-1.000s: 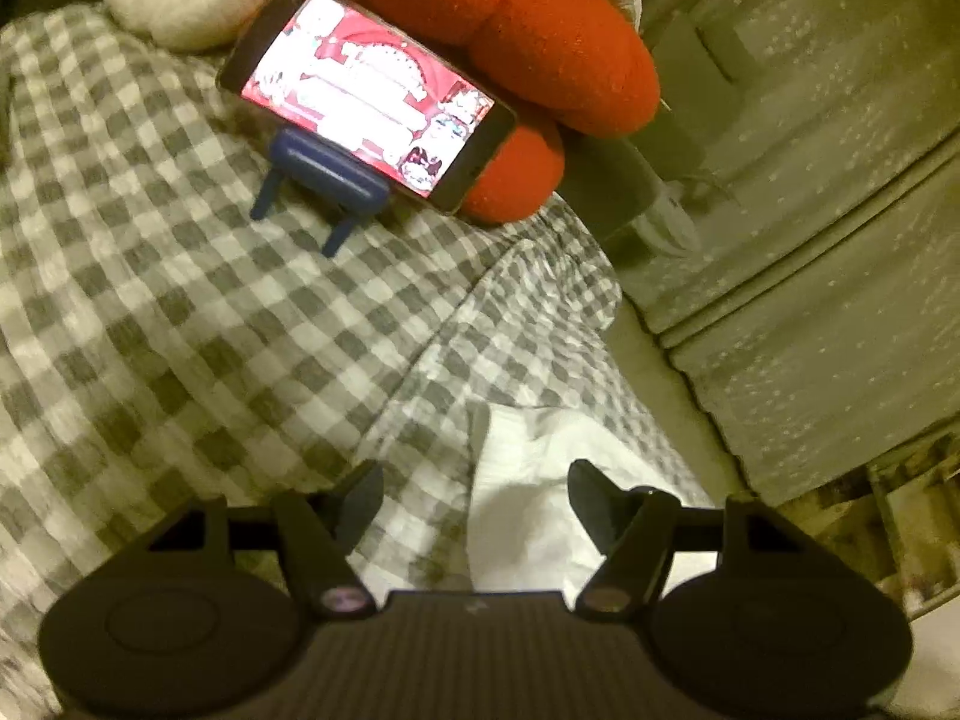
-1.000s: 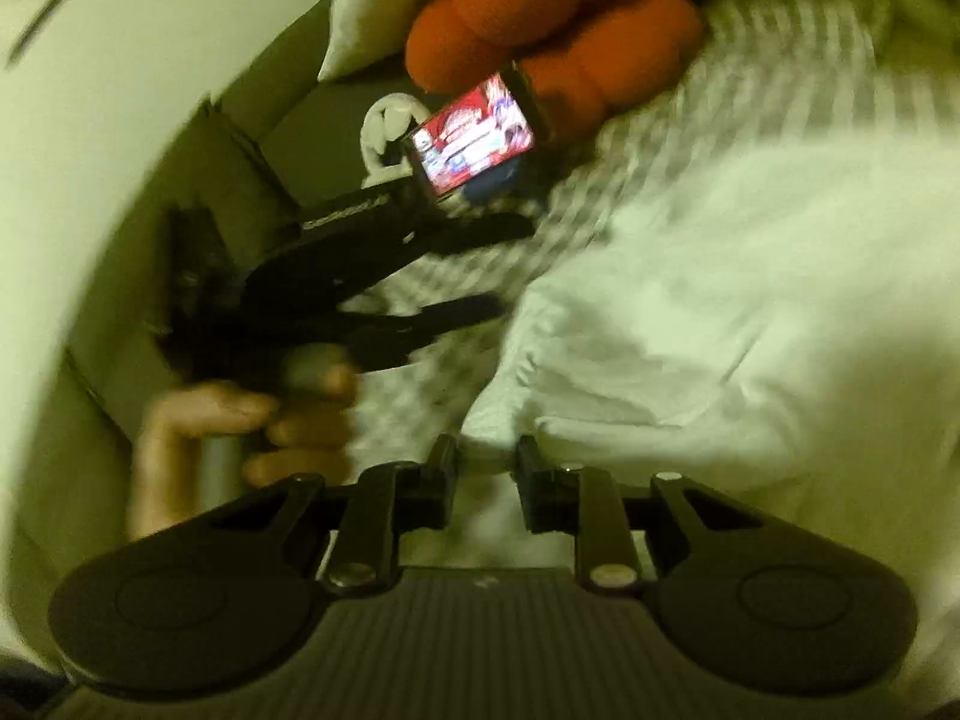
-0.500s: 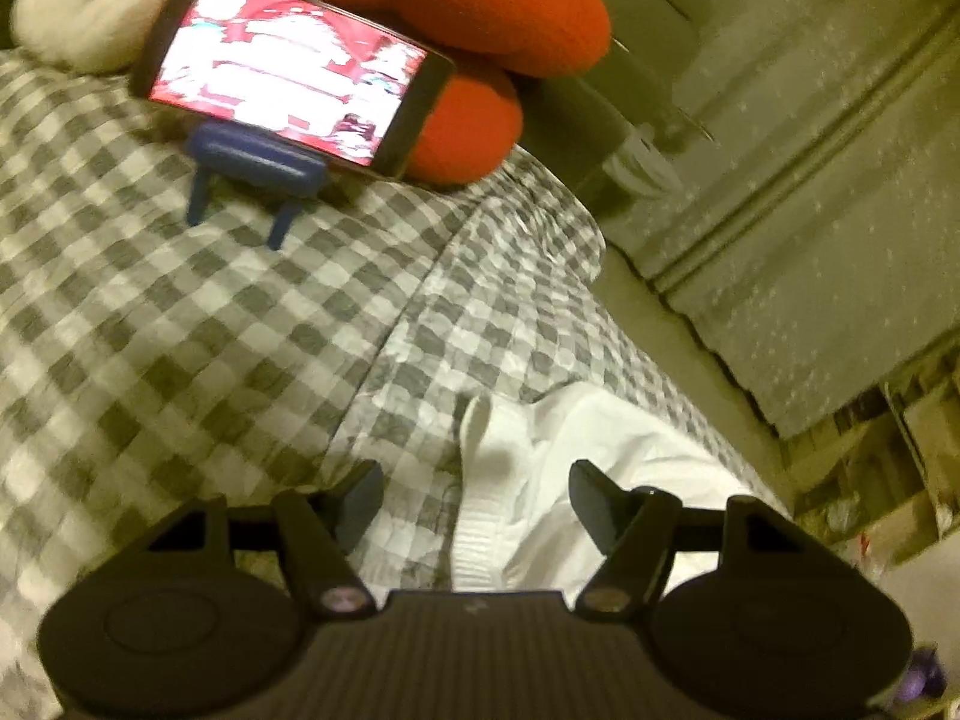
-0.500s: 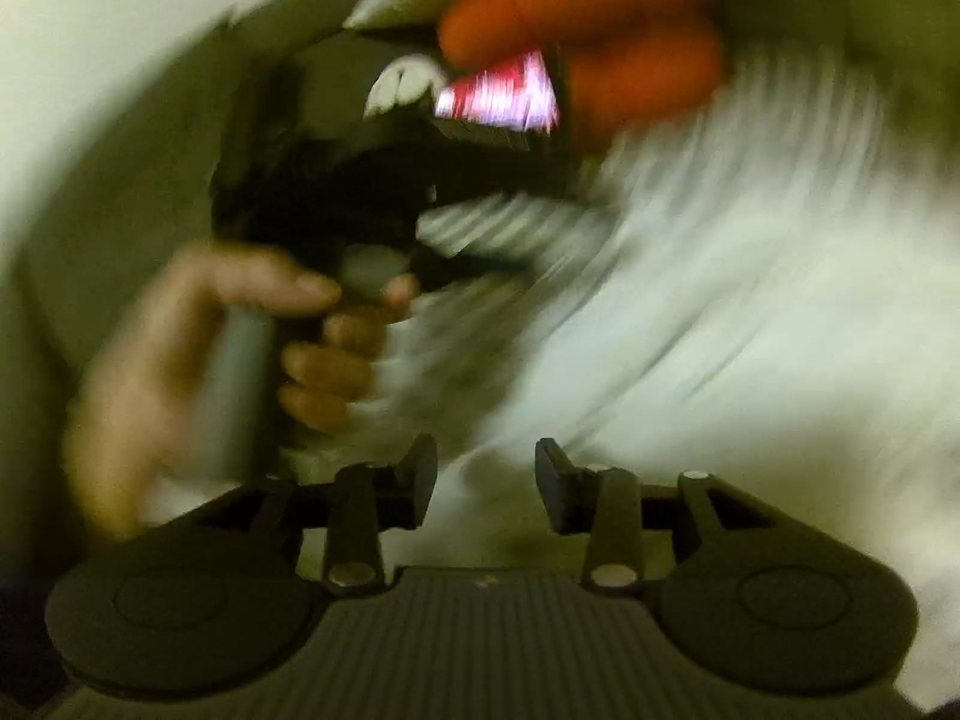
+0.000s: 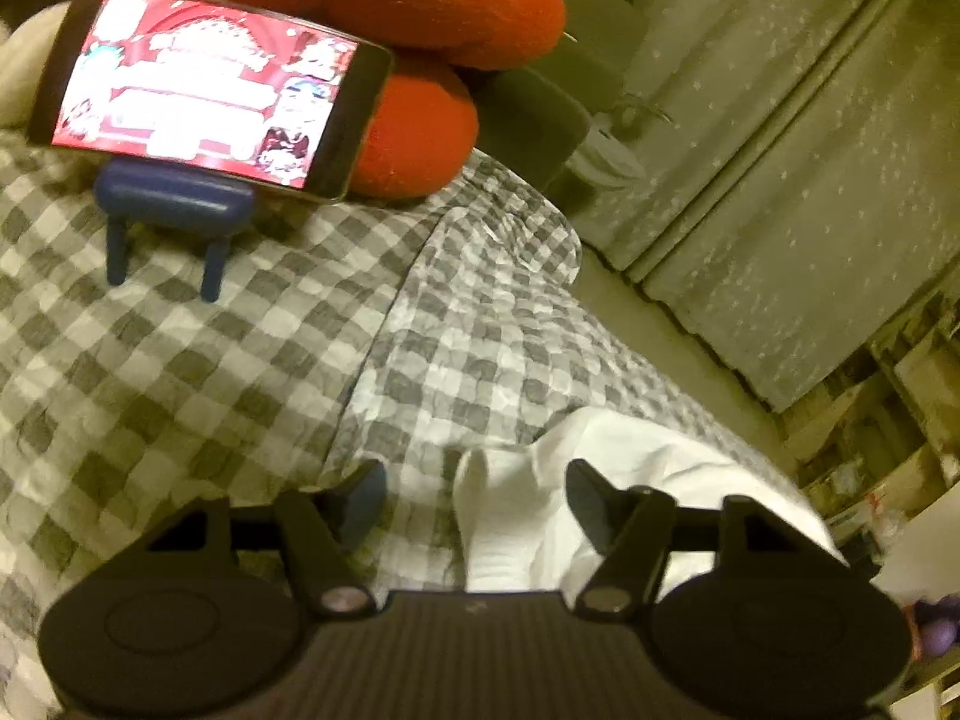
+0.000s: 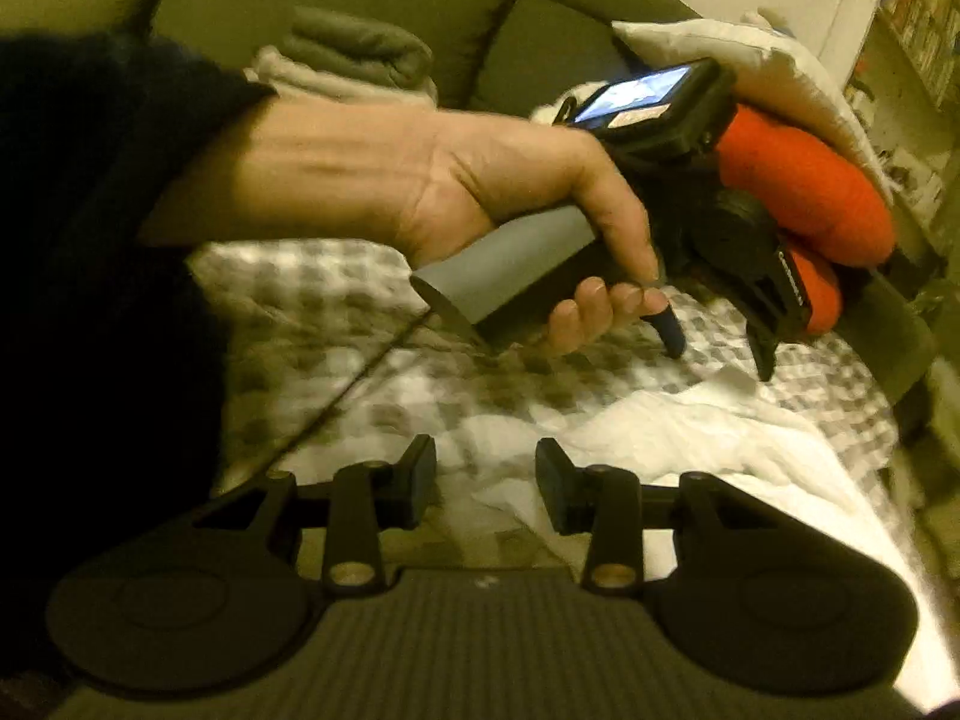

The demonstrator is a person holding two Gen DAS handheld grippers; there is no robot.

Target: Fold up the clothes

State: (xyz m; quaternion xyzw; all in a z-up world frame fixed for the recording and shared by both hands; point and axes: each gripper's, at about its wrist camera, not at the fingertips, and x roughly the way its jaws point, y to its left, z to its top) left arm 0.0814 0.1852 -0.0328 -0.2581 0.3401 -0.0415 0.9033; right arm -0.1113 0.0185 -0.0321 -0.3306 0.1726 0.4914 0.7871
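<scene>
White garment [image 5: 630, 480] on checked bedspread [image 5: 210, 360], its ribbed edge between the just-narrowing, not yet pinching jaws of left gripper [image 5: 471, 489]; right gripper [image 6: 486, 474] stands open above cloth; close squarely on 1 layer; only the right view shows the hand [image 6: 480, 192] holding the left tool

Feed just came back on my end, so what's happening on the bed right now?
A person is working a white garment on the checked bedspread with two handheld tongs. The left tongs straddle its ribbed edge, jaws just closing but not yet pinching. The right tongs hover open over the cloth, gripping nothing. A phone plays on a blue stand.
</scene>
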